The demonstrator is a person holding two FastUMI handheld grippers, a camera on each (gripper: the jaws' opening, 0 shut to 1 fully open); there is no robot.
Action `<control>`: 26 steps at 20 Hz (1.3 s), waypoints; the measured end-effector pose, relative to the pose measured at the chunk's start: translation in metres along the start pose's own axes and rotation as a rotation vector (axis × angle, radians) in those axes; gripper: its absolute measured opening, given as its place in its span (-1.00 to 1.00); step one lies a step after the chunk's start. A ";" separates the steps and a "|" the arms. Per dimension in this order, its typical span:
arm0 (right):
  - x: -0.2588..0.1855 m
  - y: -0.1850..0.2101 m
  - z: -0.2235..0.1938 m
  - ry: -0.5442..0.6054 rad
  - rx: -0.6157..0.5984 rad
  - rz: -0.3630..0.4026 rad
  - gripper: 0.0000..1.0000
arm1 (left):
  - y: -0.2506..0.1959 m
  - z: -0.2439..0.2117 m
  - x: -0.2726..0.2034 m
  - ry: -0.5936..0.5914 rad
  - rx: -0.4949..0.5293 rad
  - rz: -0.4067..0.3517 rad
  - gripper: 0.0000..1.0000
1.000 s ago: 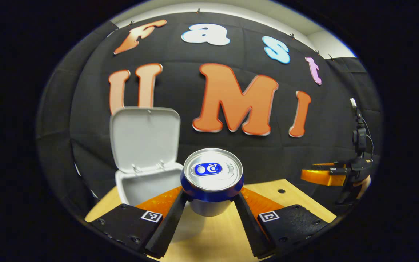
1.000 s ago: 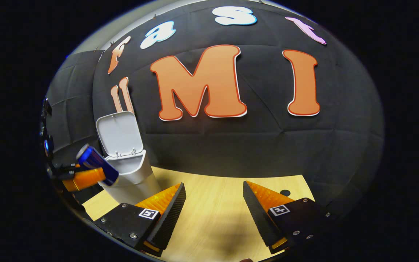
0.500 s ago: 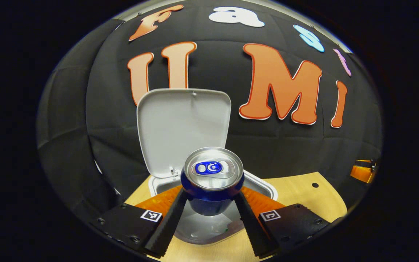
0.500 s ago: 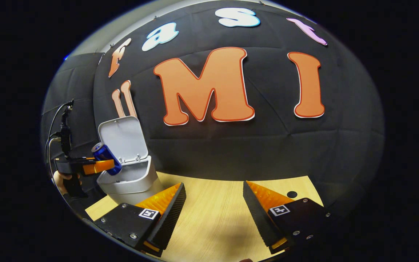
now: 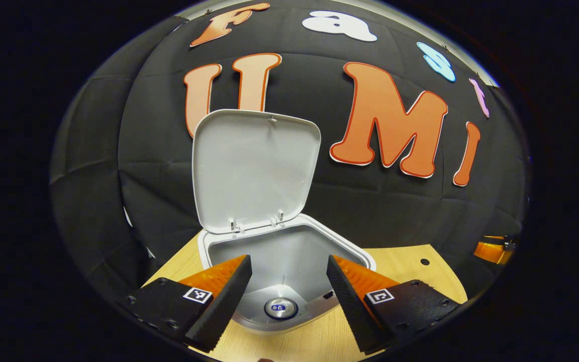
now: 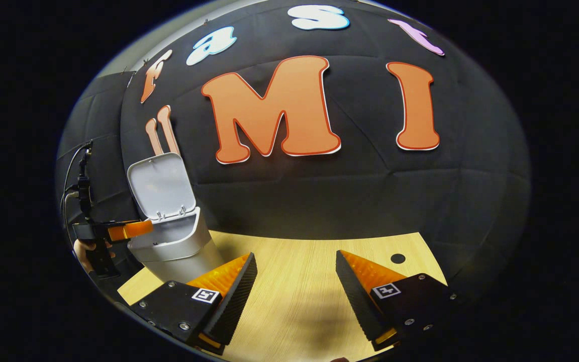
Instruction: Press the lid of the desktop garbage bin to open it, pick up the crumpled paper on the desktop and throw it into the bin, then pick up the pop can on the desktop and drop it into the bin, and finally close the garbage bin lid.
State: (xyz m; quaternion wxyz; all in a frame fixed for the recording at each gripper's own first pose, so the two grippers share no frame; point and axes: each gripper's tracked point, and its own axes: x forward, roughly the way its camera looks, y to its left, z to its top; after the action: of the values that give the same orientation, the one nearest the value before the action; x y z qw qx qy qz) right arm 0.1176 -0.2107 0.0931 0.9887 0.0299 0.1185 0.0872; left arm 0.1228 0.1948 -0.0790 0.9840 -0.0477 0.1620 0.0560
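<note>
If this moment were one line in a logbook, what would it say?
pop can: inside bin | lid: up, open | left tool: open above bin | right tool: open over table | left to do: close lid

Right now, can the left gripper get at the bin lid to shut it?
Probably yes. The left gripper is open and empty, poised over the bin, and the lid stands upright just beyond its fingertips with nothing between. The can lies at the bottom, out of the way.

The bin (image 5: pixel 289 251) mouth is open from above. Behind the bin mouth, its lid (image 5: pixel 257 168) stands upright and blocks that side. Right of the bin (image 6: pixel 176 246), the table (image 6: pixel 299 281) is bare wood.
</note>
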 end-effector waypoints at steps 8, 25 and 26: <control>-0.007 -0.007 0.002 0.002 -0.003 0.017 0.89 | 0.020 0.119 -0.039 -0.294 -0.032 0.091 0.89; -0.007 -0.015 0.006 0.001 0.038 -0.021 0.89 | 0.103 0.203 0.071 -0.200 0.026 0.171 0.88; -0.008 -0.014 0.006 0.003 0.034 -0.023 0.89 | 0.097 0.201 0.068 -0.205 -0.019 0.141 0.92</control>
State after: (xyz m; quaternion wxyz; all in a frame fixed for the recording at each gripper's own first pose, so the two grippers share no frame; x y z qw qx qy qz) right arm 0.1135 -0.2266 0.1000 0.9888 0.0451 0.1217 0.0738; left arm 0.2377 0.3197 0.0810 0.9886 -0.0396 0.0630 0.1309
